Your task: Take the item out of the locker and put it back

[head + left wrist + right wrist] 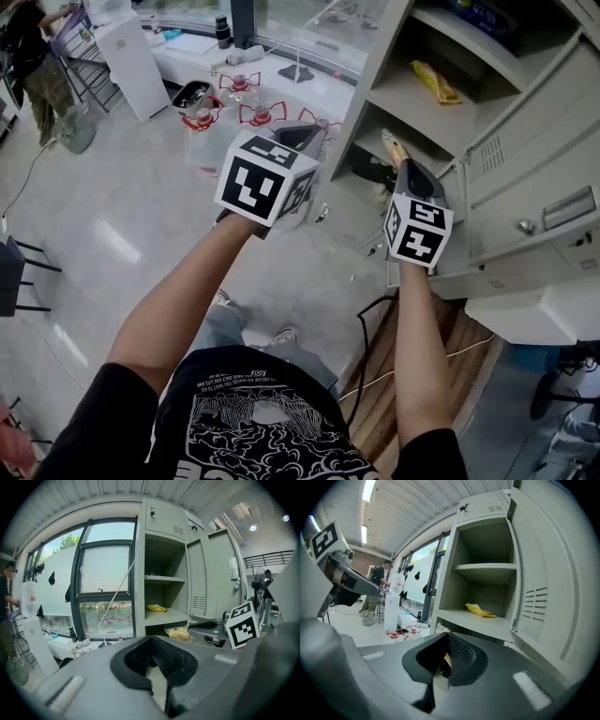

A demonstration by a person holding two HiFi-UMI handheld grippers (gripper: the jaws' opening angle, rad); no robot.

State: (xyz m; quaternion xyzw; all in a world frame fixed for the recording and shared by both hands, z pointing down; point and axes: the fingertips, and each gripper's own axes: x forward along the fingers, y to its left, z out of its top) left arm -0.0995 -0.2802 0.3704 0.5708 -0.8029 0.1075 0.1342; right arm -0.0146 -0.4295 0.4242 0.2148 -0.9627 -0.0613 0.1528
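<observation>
The grey locker (441, 122) stands open at the right, and a yellow packet (434, 82) lies on its middle shelf; the same packet (480, 611) shows in the right gripper view and again (157, 607) in the left one. My right gripper (398, 155) is in front of the lower compartment, shut on a crinkly snack bag (177, 633). An orange-yellow bit of the bag shows between its jaws (446, 656). My left gripper (305, 136) hangs left of the locker, above the floor. Its jaws (151, 660) are shut with nothing in them.
Water jugs with red handles (239, 98) stand on the floor ahead, near a white cabinet (131, 61). A person (33, 66) stands far left. Closed locker doors (553, 178) are at the right. A cable crosses the wooden boards (412, 375) by my feet.
</observation>
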